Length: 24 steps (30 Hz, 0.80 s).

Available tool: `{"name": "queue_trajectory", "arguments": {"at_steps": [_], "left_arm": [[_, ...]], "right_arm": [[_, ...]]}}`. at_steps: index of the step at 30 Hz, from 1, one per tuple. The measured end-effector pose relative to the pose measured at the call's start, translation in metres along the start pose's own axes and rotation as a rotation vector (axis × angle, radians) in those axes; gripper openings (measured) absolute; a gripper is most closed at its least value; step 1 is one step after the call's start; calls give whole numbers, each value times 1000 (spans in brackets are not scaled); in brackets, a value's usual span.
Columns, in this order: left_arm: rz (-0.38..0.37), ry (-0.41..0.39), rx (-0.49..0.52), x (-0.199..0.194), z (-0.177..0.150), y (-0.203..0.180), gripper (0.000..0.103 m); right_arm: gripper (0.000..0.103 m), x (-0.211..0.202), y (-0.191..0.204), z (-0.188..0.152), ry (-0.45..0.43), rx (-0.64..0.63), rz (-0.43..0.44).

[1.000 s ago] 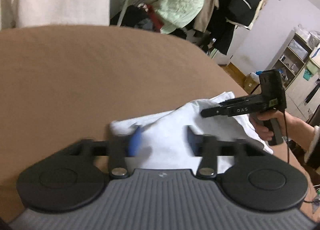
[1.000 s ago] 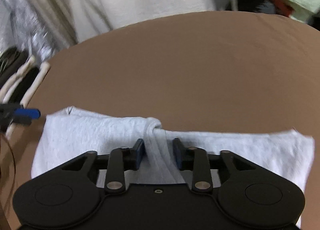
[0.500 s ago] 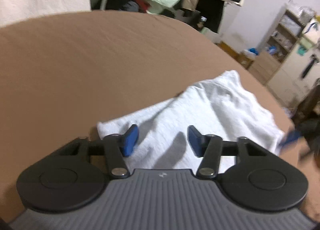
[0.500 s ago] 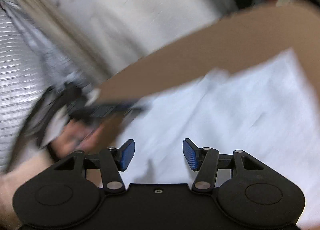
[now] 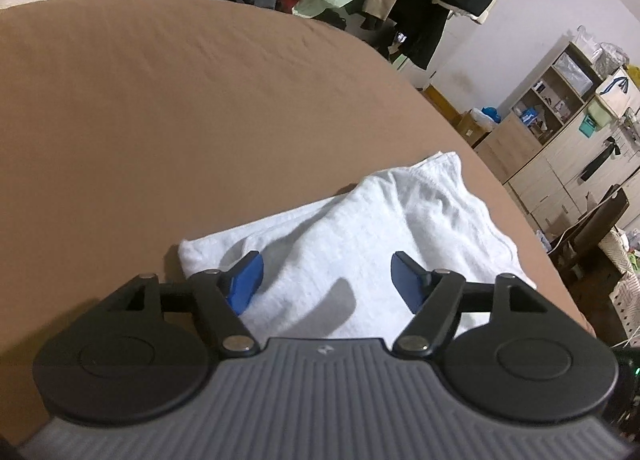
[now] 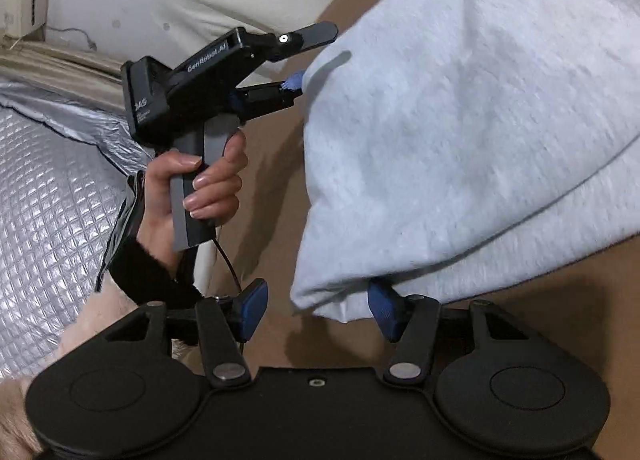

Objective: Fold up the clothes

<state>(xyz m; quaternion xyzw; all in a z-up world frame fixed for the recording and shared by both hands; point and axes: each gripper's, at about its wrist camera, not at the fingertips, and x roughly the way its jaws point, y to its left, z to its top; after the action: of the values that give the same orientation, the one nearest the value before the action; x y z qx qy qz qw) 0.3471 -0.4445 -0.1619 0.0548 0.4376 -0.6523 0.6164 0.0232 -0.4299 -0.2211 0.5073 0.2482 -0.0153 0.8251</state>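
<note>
The white garment (image 5: 360, 236) lies folded into a thick, soft pad near the edge of a brown bed (image 5: 160, 120), its right side close to where the sheet drops away. It looks light and limp, a fleecy knit that will sag and buckle when lifted at one point, so a sound hold would be at the stacked layers of a corner or along a folded edge, both ends taken together. The left gripper (image 5: 326, 280) hovers over the near left corner; its fingers are opening, blue pads well apart above the cloth, nothing pinched. In the right wrist view, going left to right, a hand (image 6: 192, 188) grips the handle of that same left gripper, whose body reads "GenRobot.AI" and, partly hidden, "DAS"; its fingers stand at the garment's edge. The right gripper (image 6: 318, 310) has its fingers spread wide, a corner of the garment hanging between them and overlapping the right pad (image 6: 384, 308), yet not clamped.
</note>
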Motion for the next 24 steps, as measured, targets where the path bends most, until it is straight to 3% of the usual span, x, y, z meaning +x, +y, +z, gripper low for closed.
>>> {"name": "queue_trajectory", "arguments": {"at_steps": [1,2,3,6,9,12,14,17,20,22,23,24], "left_arm": [[-4,-4,23,1,1,-4,35],[6,11,73,6,2,-10,18],[16,29,114,10,3,-15,7],[16,85,87,16,5,-13,7],[-5,72,-17,2,13,3,6],[-62,40,-129,-15,19,28,6],[-62,33,-145,-22,14,40,6],[-74,23,-193,-25,1,62,7],[-83,-5,-230,-25,-18,76,9],[-97,-64,-215,-30,-27,73,11],[-99,-96,-193,-34,-30,68,12],[-92,-119,-153,-38,-32,61,19]], "right_arm": [[61,3,0,-2,-16,-12,-13],[61,6,-1,-5,-43,-20,-23],[61,10,0,-7,-70,-29,-34],[61,22,9,-12,-157,-83,-43],[12,27,24,-11,-130,-198,-29],[11,16,56,-19,-162,-396,-54],[12,16,82,-29,-179,-563,-93],[17,32,111,-48,-151,-831,-199],[38,51,115,-67,-56,-981,-286],[61,57,114,-80,-14,-1005,-298],[65,58,114,-82,-10,-995,-291],[67,58,114,-82,-8,-976,-282]]}}
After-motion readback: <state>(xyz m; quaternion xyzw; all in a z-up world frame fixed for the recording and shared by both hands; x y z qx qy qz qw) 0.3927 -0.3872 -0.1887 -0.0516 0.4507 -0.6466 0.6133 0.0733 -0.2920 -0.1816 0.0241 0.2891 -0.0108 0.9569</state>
